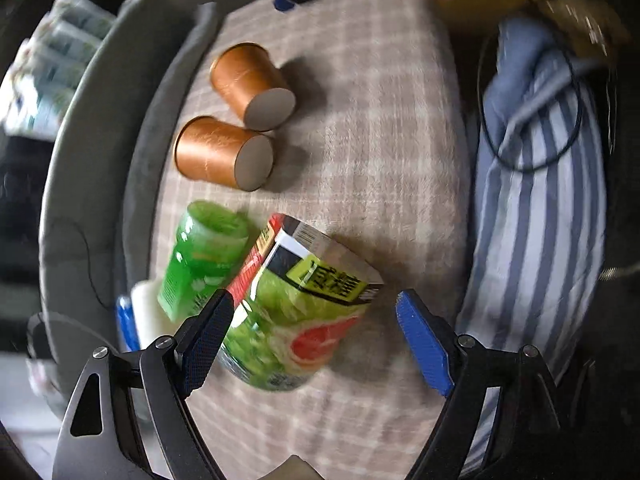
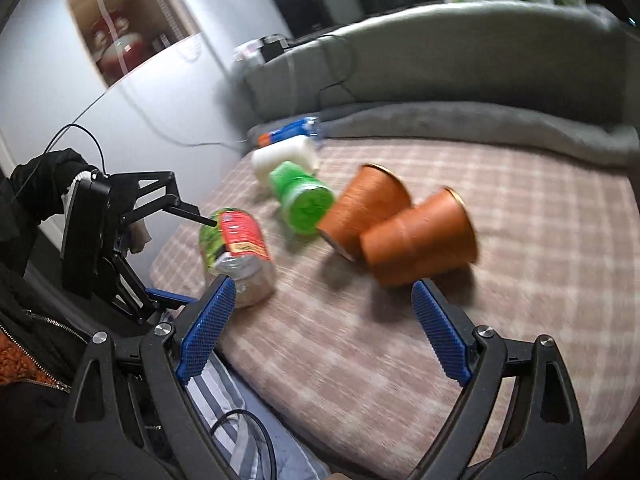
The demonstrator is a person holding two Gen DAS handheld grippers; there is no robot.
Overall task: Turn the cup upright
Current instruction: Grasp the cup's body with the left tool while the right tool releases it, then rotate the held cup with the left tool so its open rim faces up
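Note:
Two copper-orange cups lie on their sides on the checked cloth, one nearer [image 1: 224, 154] [image 2: 420, 236] and one behind it [image 1: 252, 86] [image 2: 366, 208], touching. A green printed cup [image 1: 296, 308] [image 2: 238, 252] lies on its side between my left gripper's open fingers. My left gripper [image 1: 316, 336] is open around it and shows in the right wrist view [image 2: 176, 260]. My right gripper [image 2: 320, 328] is open and empty, just in front of the nearer orange cup.
A green plastic bottle [image 1: 204, 256] [image 2: 302, 200], a white roll [image 2: 284, 156] and a blue item [image 2: 292, 130] lie at the cloth's edge. A grey padded rim [image 2: 440, 64] borders the bed. Striped blue fabric [image 1: 536, 208] lies beside the cloth.

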